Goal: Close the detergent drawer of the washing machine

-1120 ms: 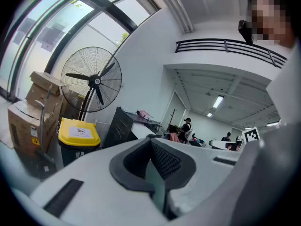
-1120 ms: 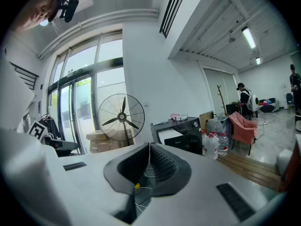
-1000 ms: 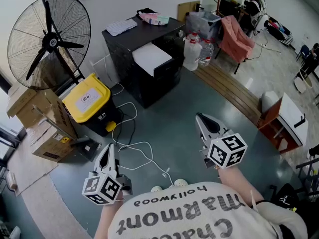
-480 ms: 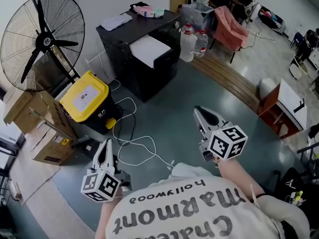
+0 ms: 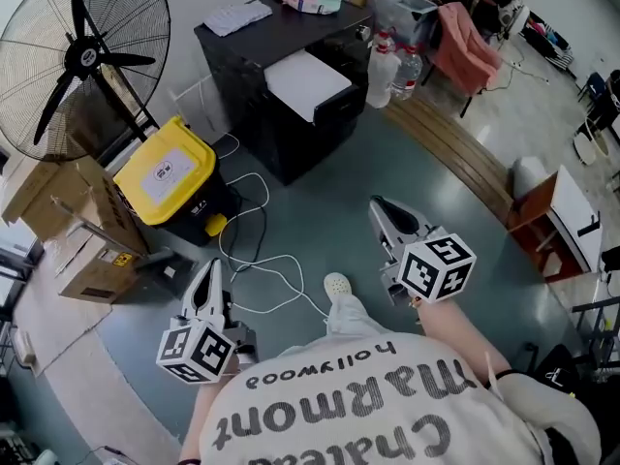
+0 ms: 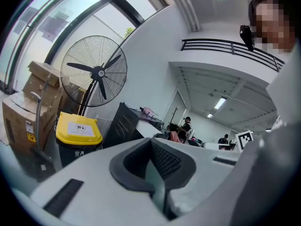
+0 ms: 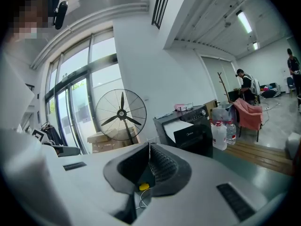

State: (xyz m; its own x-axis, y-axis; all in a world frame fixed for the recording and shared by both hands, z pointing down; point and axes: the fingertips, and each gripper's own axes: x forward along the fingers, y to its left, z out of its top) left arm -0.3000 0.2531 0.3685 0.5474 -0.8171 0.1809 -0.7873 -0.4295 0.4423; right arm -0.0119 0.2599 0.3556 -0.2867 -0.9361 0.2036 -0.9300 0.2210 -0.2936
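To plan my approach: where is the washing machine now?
In the head view, the washing machine stands at upper centre, right of the yellow-lidded bin and left of the water bottles.

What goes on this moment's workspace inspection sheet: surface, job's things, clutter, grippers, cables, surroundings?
Surface: grey-green floor, a cable lying on it.
Job's things: black washer by the wall; its white drawer appears to stand out of the front, untouched.
Clutter: papers and a pink bundle on the washer; bottles beside it.
Grippers: left gripper and right gripper, jaws together, empty, well short of the washer.
Cables: white cable looped on the floor beside the yellow-lidded bin.
Surroundings: fan, boxes, wooden bench.
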